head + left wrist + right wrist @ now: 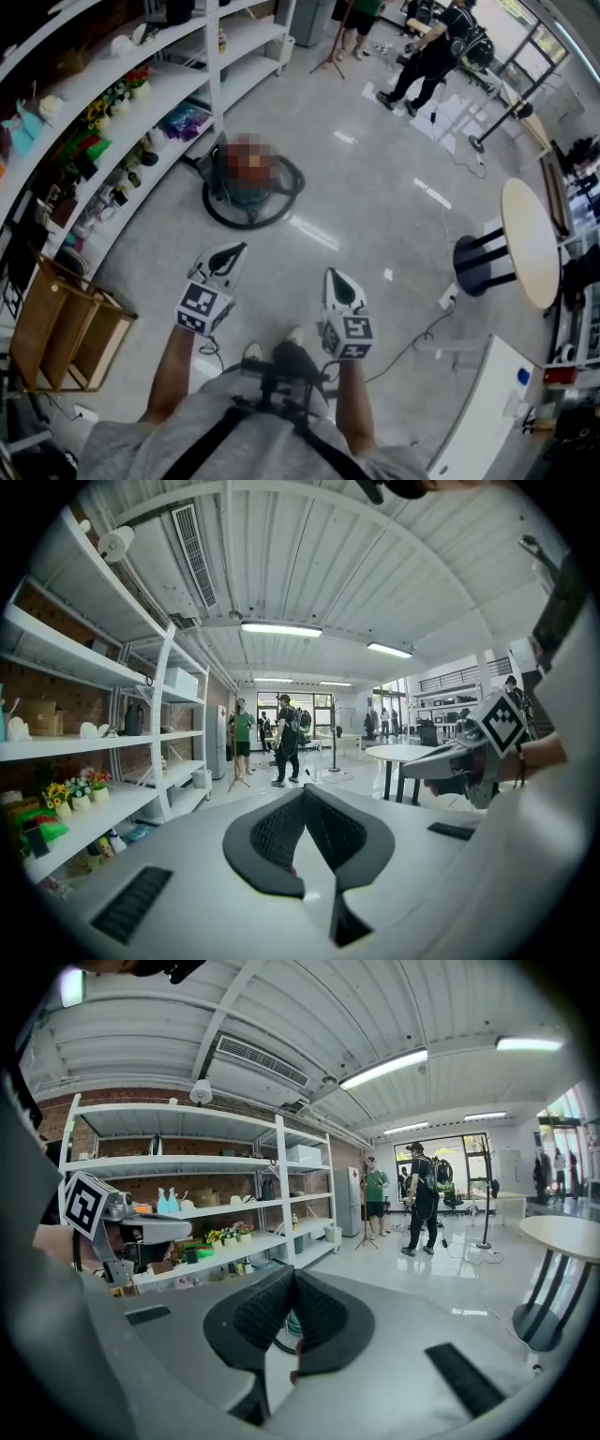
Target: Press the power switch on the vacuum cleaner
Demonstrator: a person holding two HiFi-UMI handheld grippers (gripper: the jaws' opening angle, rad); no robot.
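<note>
The left tongs [232, 251] and right tongs [336, 276] are both clenched, empty, side by side above the floor [366, 211]. The vacuum cleaner [246, 194] sits well ahead, beside the shelves [178, 80].

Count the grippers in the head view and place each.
2. The left gripper is low, left of centre; the right gripper is beside it, to its right. No others show.

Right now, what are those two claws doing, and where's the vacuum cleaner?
Left gripper shut, empty; right gripper shut, empty. Vacuum cleaner on the floor ahead by the shelves, untouched. Open floor between, nothing blocking.
</note>
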